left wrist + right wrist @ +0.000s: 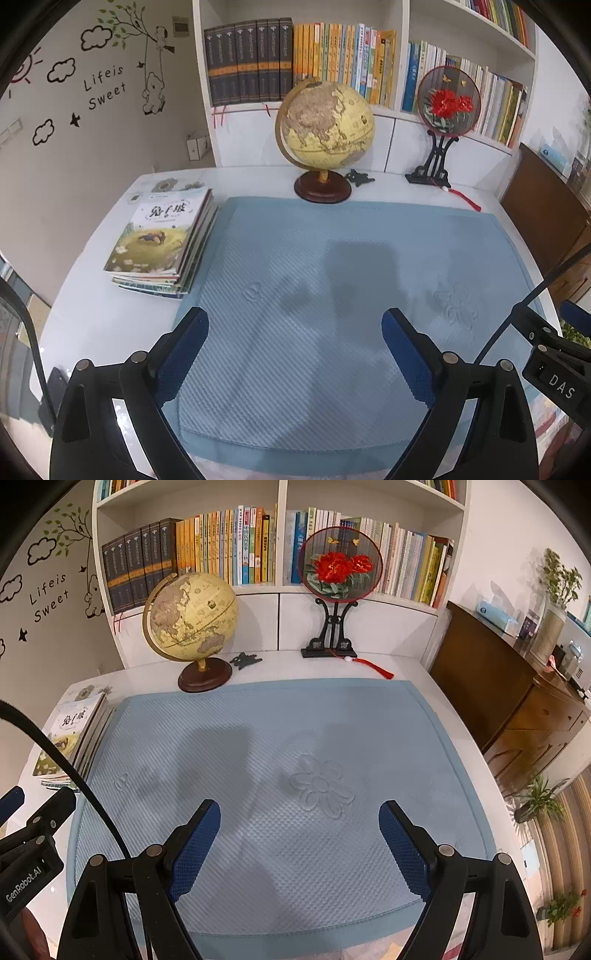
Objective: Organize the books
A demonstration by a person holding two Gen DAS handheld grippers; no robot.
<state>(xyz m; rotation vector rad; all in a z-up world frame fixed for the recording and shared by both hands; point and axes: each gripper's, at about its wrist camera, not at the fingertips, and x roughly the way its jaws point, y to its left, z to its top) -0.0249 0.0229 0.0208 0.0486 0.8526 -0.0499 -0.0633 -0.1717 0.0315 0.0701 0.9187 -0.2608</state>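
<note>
both wrists overlook blue mat (295,295).

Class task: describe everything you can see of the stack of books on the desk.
The stack of books lies flat on the white desk, left of the blue mat and close to its edge. It holds several thin paperback picture books, slightly fanned. The top cover is white above with bold Chinese characters over a yellow-green illustration. No gripper touches it.

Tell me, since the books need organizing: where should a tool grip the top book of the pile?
Probably the top book by its long edge facing the blue mat, coming in from the mat side. It lies flat on the stack, so only its edges offer a pinch.
</note>
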